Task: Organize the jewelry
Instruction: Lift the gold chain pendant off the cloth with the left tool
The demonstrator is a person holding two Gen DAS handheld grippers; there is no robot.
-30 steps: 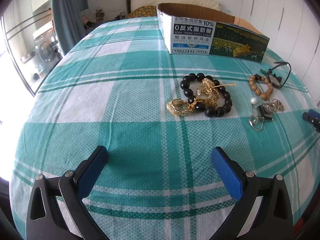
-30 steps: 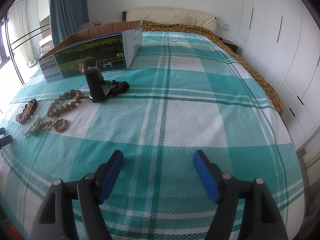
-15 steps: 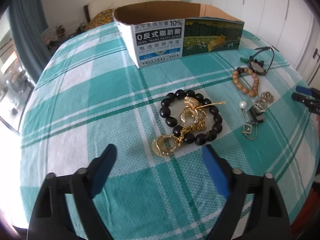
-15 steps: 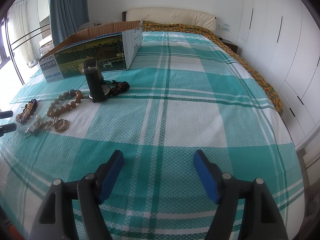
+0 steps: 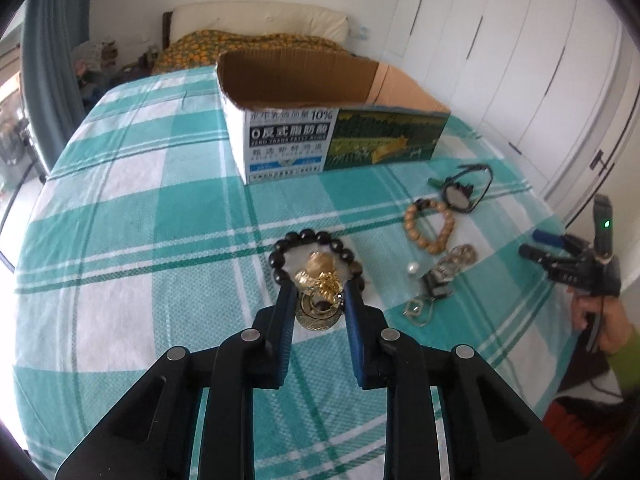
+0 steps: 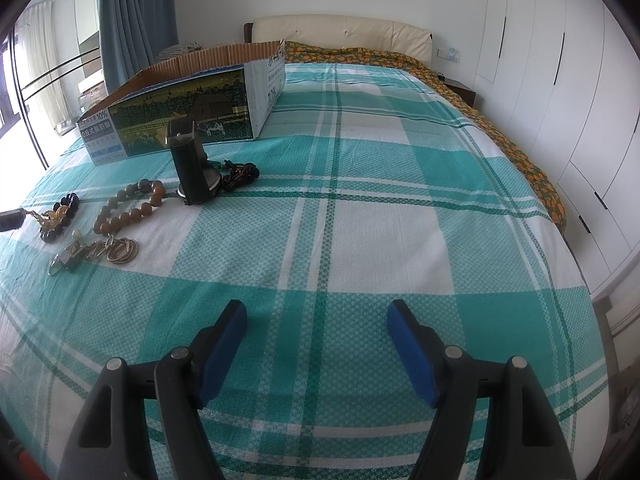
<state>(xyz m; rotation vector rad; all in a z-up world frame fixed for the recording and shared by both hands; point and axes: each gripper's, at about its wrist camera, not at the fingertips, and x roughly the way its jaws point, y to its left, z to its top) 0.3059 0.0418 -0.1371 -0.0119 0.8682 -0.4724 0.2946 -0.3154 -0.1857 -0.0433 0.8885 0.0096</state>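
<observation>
A gold jewelry cluster (image 5: 320, 276) lies inside a black bead bracelet (image 5: 308, 236) on the checked bedspread. My left gripper (image 5: 319, 294) is closing around it, and the blue pads touch the gold pieces on both sides. A gold ring shows lower between the fingers. To the right lie a wooden bead bracelet (image 5: 428, 220), a pearl and silver pieces (image 5: 440, 276). The open cardboard box (image 5: 288, 148) stands behind them. My right gripper (image 6: 316, 320) stands open over bare bedspread, holding nothing; it also shows at the right edge as the right gripper (image 5: 534, 243).
A black watch (image 6: 192, 168) stands on edge near the box (image 6: 180, 116), with a dark beaded strand (image 6: 240, 174) beside it. Thin silver rings (image 6: 120, 250) lie near the wooden bracelet (image 6: 128, 208). White wardrobes (image 6: 560, 80) run along the bed's right side. A hand (image 5: 600, 320) holds the right gripper.
My left gripper has risen, swung forward over the gold cluster and narrowed from wide open to bracketing it. The right gripper has not moved.
</observation>
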